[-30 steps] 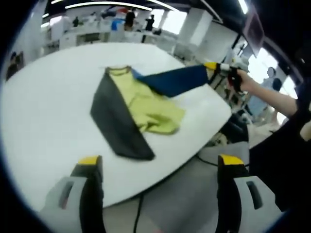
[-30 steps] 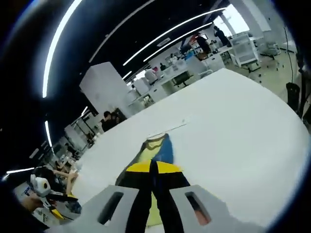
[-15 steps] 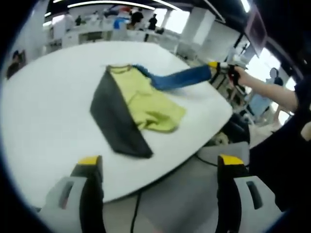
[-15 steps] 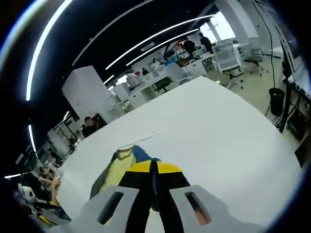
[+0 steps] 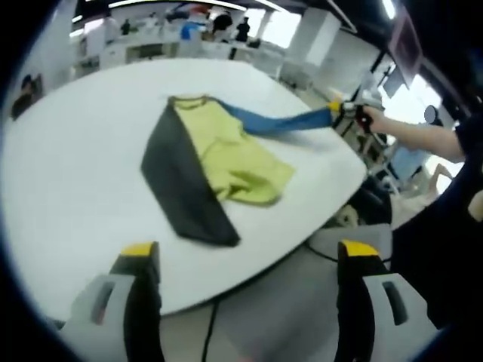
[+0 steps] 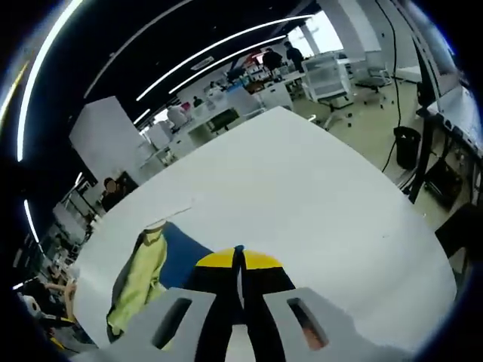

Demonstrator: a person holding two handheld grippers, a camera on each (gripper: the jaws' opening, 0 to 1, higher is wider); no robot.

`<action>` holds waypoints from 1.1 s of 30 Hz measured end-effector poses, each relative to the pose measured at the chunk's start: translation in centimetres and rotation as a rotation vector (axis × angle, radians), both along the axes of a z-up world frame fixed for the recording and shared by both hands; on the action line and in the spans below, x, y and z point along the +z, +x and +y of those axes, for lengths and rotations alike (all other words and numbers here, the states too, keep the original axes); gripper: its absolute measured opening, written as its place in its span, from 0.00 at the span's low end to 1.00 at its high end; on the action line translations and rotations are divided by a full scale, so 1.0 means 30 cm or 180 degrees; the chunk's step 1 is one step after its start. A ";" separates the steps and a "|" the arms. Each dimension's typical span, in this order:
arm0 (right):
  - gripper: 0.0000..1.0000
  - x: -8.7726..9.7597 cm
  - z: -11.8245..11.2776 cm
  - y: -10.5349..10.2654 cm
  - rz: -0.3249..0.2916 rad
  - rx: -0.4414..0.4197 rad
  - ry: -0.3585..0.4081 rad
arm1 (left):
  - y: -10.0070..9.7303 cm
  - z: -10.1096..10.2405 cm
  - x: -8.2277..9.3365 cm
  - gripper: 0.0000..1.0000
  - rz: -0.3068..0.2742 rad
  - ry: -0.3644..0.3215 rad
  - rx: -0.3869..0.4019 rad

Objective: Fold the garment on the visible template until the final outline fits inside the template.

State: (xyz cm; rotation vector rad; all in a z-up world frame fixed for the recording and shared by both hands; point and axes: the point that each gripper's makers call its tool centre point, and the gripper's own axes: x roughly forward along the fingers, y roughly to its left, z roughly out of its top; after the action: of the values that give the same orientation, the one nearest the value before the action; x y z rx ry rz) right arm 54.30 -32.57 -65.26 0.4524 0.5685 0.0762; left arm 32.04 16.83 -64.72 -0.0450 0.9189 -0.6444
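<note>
The garment [image 5: 211, 162] lies partly folded on the white surface [image 5: 68, 173], toward its far edge: a dark panel along one side, a rumpled yellow-green body beside it, and a blue sleeve [image 5: 275, 123] drawn out taut toward the surface's edge. The right hand-held gripper [image 5: 341, 110] is clenched on the sleeve's end; in the right gripper view its jaws stand pressed together at [image 6: 238, 260] with blue cloth just beyond them.

To do this step well, I judge the sleeve should be carried in a low arc over the yellow-green body and laid flat across it, keeping gentle tension so it does not twist (a slack sleeve would bunch), and let go only once it rests inside the outline. The rumpled lower hem looks in need of smoothing afterwards.

The left hand-held gripper [image 5: 249, 264] hangs released, jaws wide apart, off the near edge and holding nothing.

No template outline can be made out on the surface (white on white, perhaps). The pinch itself is too small to check in the left gripper view, and the garment's other sleeve is hidden.
</note>
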 end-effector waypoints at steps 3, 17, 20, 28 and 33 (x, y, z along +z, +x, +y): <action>0.02 -0.031 -0.029 0.003 0.0065 -0.0058 0.0012 | 0.013 -0.006 -0.008 0.94 0.0026 0.0012 -0.0014; 0.02 -0.143 -0.147 0.040 0.0363 -0.0127 -0.0190 | 0.056 -0.019 -0.049 0.94 0.0142 0.0092 -0.0029; 0.02 -0.153 -0.158 0.046 0.0393 -0.0167 -0.0202 | 0.058 -0.023 -0.060 0.94 0.0177 0.0105 -0.0032; 0.02 -0.207 -0.190 0.078 0.0563 -0.0119 -0.0403 | 0.073 -0.015 -0.093 0.95 0.0265 0.0180 -0.0055; 0.02 -0.228 -0.215 0.108 0.0631 -0.0110 -0.0506 | 0.083 -0.013 -0.107 0.95 0.0307 0.0198 -0.0054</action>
State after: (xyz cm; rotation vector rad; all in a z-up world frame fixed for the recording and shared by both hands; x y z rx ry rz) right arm 57.53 -39.03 -72.10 0.3164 0.7552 -0.0475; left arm 34.52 16.44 -67.92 -0.0128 1.0329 -0.6334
